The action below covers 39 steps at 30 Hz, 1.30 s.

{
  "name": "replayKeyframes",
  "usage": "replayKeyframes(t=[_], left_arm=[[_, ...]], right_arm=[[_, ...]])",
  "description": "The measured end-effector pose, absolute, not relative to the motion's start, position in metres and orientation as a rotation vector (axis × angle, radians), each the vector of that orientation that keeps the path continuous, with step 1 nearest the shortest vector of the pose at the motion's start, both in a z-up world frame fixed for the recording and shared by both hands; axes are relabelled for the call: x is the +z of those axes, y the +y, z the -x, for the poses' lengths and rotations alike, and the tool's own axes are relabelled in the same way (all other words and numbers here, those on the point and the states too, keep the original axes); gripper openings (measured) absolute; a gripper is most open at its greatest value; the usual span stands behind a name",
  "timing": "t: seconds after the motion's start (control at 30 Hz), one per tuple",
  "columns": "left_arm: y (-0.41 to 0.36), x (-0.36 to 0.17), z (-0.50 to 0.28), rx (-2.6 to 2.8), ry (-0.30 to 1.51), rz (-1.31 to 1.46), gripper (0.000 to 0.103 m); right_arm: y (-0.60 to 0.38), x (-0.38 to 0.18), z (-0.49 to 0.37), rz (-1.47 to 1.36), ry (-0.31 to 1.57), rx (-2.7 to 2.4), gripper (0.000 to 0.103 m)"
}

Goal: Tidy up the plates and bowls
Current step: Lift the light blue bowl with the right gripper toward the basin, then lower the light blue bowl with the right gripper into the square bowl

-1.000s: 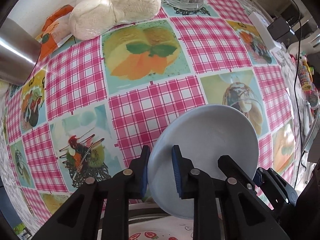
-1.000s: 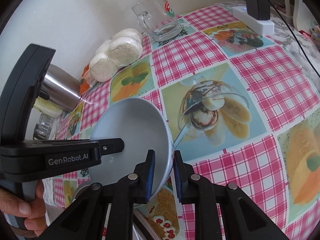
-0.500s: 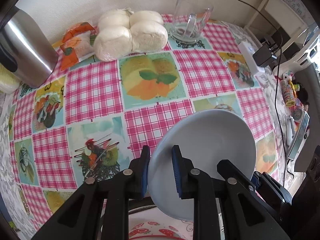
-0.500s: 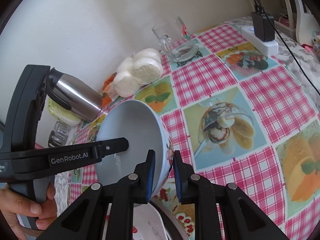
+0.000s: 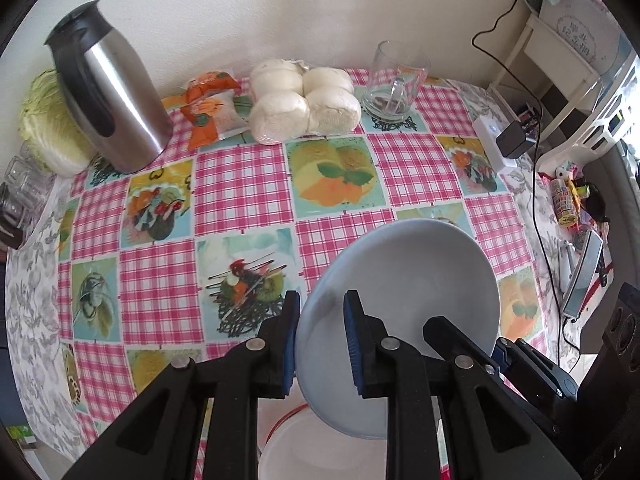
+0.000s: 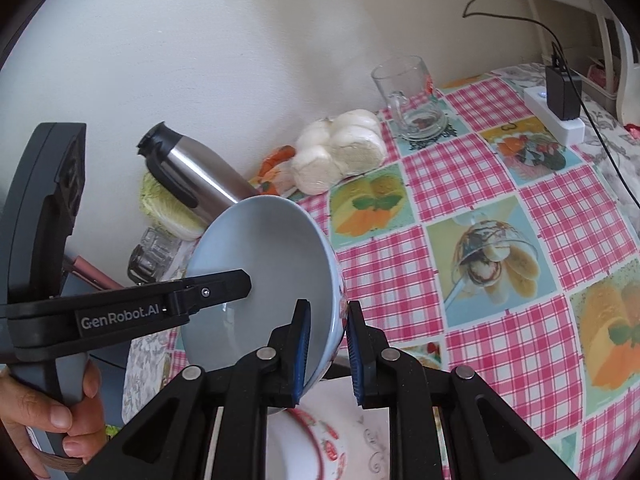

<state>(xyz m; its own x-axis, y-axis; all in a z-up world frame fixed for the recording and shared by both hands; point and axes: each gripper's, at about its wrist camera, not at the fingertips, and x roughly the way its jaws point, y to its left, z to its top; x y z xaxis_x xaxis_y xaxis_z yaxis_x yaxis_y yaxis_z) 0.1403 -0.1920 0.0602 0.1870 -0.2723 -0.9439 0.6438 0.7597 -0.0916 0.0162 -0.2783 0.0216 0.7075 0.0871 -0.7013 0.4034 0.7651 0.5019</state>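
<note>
Both my left gripper (image 5: pixel 320 336) and right gripper (image 6: pixel 326 344) clamp the pale blue ceramic bowl's (image 5: pixel 404 276) rim. I should keep it level, moving both together over the checked surface (image 5: pixel 240 184).

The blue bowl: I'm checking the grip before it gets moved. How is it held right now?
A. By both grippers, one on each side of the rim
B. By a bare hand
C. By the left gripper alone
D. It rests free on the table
A: the left gripper and the right gripper each pinch the blue bowl at its rim, on opposite sides, clear of the table.
</note>
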Motion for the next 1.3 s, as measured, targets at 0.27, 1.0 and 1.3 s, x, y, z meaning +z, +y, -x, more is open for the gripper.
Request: replayKeyframes(t=[0.27,1.0,1.3], left_arm=[[-0.159,0.081,-0.128,-0.653,1.209,-0.323,0.023],[-0.086,0.064,-0.082,-0.627,1.226,-0.12,0.023],[-0.061,0.044,-0.062,-0.635,1.195,0.005,0.023]], right_arm=[[-0.253,0.048,-0.008,-0.661,0.76,-0.155,0.019],[-0.192,0.049,0.022,-0.565,0.864,-0.147,0.019],[-0.177,0.036,0.029,-0.526,0.91,-0.163,0.019]])
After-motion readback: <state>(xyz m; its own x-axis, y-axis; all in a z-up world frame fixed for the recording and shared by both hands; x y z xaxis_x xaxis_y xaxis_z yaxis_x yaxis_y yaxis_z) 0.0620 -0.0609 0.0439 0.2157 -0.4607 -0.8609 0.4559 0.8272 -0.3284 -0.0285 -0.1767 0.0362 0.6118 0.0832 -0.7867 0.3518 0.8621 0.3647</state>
